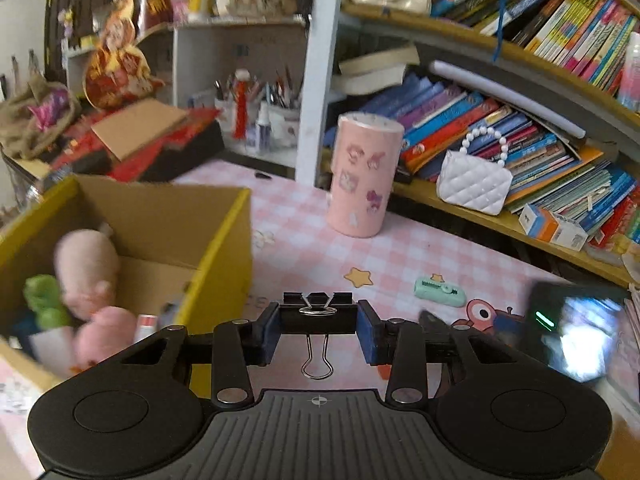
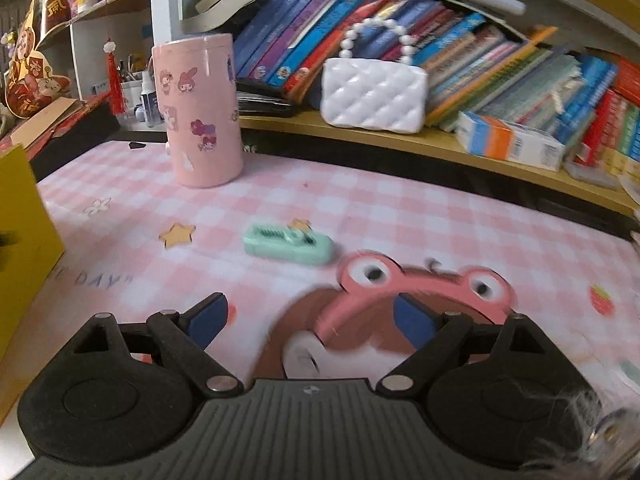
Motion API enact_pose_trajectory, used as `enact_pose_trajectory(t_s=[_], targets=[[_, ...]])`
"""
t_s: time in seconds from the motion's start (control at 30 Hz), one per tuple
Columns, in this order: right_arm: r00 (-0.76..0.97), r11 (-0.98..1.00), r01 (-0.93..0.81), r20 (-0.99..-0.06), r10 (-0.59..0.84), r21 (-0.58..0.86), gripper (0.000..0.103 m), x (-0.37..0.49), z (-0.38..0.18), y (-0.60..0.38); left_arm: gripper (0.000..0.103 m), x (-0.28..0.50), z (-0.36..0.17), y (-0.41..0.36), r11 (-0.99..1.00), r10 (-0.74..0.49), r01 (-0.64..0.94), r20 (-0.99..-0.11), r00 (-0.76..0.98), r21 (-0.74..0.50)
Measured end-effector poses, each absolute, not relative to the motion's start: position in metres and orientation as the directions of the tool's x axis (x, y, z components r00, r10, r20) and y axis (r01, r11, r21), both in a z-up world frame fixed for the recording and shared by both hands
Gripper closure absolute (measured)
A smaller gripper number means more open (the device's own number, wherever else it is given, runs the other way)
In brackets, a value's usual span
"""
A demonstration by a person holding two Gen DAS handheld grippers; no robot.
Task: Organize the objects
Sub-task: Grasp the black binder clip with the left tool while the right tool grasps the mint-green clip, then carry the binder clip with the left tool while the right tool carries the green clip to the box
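Observation:
My left gripper (image 1: 318, 330) is shut on a black binder clip (image 1: 318, 312) and holds it above the pink checked mat, just right of the yellow cardboard box (image 1: 224, 248). The box holds pink plush toys (image 1: 86, 268) and a green toy (image 1: 42, 300). My right gripper (image 2: 310, 318) is open and empty, low over the mat. A mint green small device (image 2: 288, 244) lies on the mat ahead of it, and shows in the left wrist view (image 1: 440, 291) too. A pink sticker-covered cup (image 2: 200, 110) stands upright at the back; it also shows in the left wrist view (image 1: 364, 174).
A low shelf behind the mat carries leaning books (image 2: 500, 64), a white quilted purse (image 2: 374, 94) and an orange and white carton (image 2: 508, 140). The box's yellow wall (image 2: 20, 236) is at the left in the right wrist view. A dark phone-like object (image 1: 572, 332) lies right.

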State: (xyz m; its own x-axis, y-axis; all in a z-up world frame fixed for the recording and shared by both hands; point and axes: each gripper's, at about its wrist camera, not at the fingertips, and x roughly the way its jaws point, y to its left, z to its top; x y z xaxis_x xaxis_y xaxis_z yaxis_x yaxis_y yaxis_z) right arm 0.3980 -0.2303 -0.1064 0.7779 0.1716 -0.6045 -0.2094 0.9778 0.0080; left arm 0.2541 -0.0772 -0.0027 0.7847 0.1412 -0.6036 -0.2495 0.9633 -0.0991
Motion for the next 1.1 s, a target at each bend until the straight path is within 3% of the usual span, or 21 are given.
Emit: enact_pose_trajectory(t_s=[0.27,0.37,0.7,1.1], targets=[[0.763,0.991,-0.113,-0.633,0.130,0.066,0.015,0.451,-0.119,-0.208,0.065,0.218,0.025,-0.069,0.964,0.167,-0.253,-0.564,0.809,-0.078],[0.776,0.995,-0.089,-0.624,0.091,0.035,0.035,0.455,-0.121,-0.205,0.065,0.208,0.029,-0.065,0.962,0.181,-0.264,-0.557,0.811,-0.072],[0.806,0.987,-0.152,-0.570,0.157,0.057,0.036,0.396,-0.093,-0.218,0.065,0.182,0.027,-0.062,0.967,0.141,-0.235,-0.564,0.814,-0.097],[0.778,0.968,-0.214,-0.577,0.250,0.130,0.035,0.264,-0.049,-0.241,0.065,0.141,0.022,-0.059,0.989,0.071,-0.131,-0.555,0.829,-0.070]])
